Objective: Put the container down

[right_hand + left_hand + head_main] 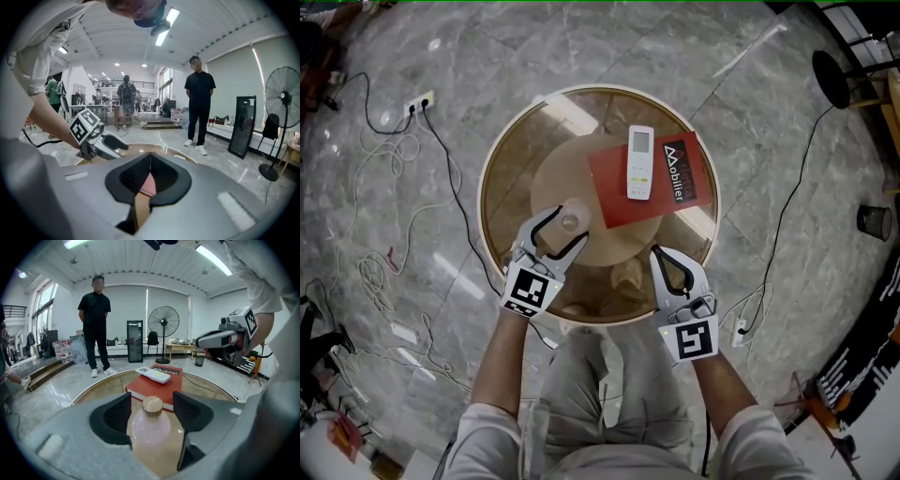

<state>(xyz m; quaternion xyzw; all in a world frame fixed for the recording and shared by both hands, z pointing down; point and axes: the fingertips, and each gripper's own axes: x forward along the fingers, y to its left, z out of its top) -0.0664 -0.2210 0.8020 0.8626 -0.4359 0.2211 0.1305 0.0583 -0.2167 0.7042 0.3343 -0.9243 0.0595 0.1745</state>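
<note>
Our left tool (570, 225) stands wide open around the container (150, 430), not gripping it. The container sits upright on the round bench (490, 178), left of centre in the head view, just beside the red book (614, 187). Our right tool (658, 255) is closed and empty near the bench's lower edge. In the left gripper view the tool body hides the container's base.

The left gripper (151, 405) hides the base of the bottle (147, 430); the remote (153, 375) is too small to read.
</note>
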